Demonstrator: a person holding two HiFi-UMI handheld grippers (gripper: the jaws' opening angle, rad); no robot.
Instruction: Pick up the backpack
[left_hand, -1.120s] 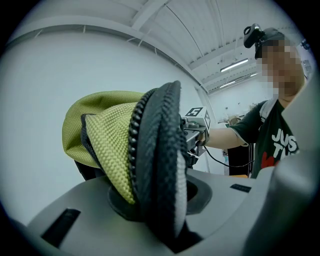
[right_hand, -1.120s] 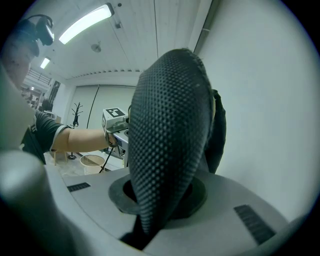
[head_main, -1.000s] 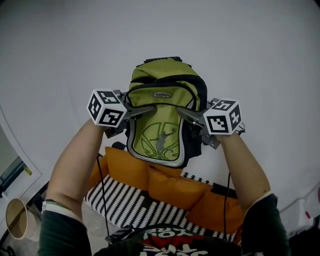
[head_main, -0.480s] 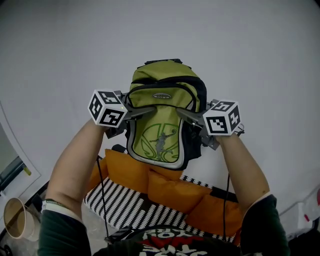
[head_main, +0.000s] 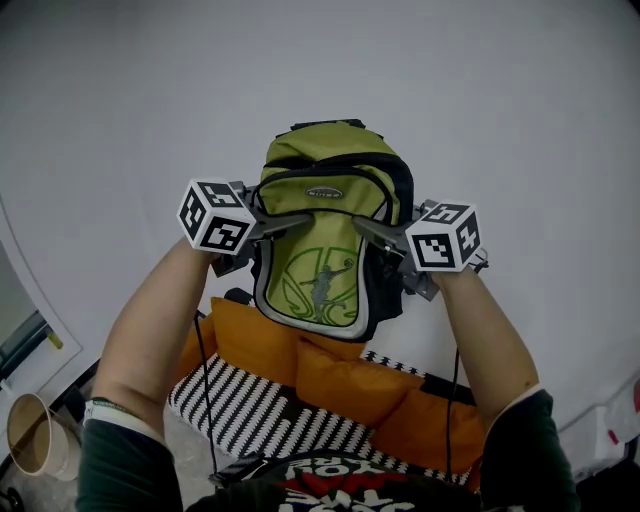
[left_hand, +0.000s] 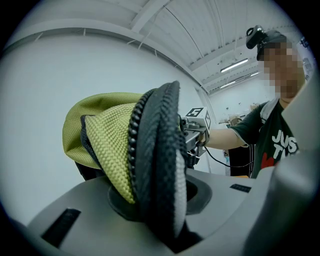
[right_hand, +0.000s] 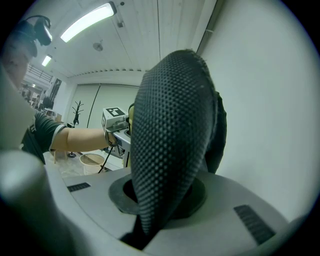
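Step in hand: lift and hold. The backpack (head_main: 325, 240) hangs between the two grippers in front of the white wall (head_main: 500, 120), green face toward us, above the orange cushions (head_main: 340, 375).

Left gripper (head_main: 290, 220): jaws closed down on a fold of green fabric and the black padded edge (left_hand: 157, 165) of the pack's side. Right gripper (head_main: 368, 226): jaws clamped on the black mesh shoulder strap (right_hand: 170, 150), which fills the gap between them. Both grips look full-depth, with no pad showing bare.

We judge the pick-up largely done (from the head view we cannot tell whether the pack's bottom is clear of the cushions). The next move calls for an even raise with both hands kept level and at the same spread, so that neither strap slips nor the pack swings.

Room: open wall above and to both sides. Below, the cushions and the striped cloth (head_main: 260, 410) crowd the space. A round tub (head_main: 35, 440) stands well apart at lower left.
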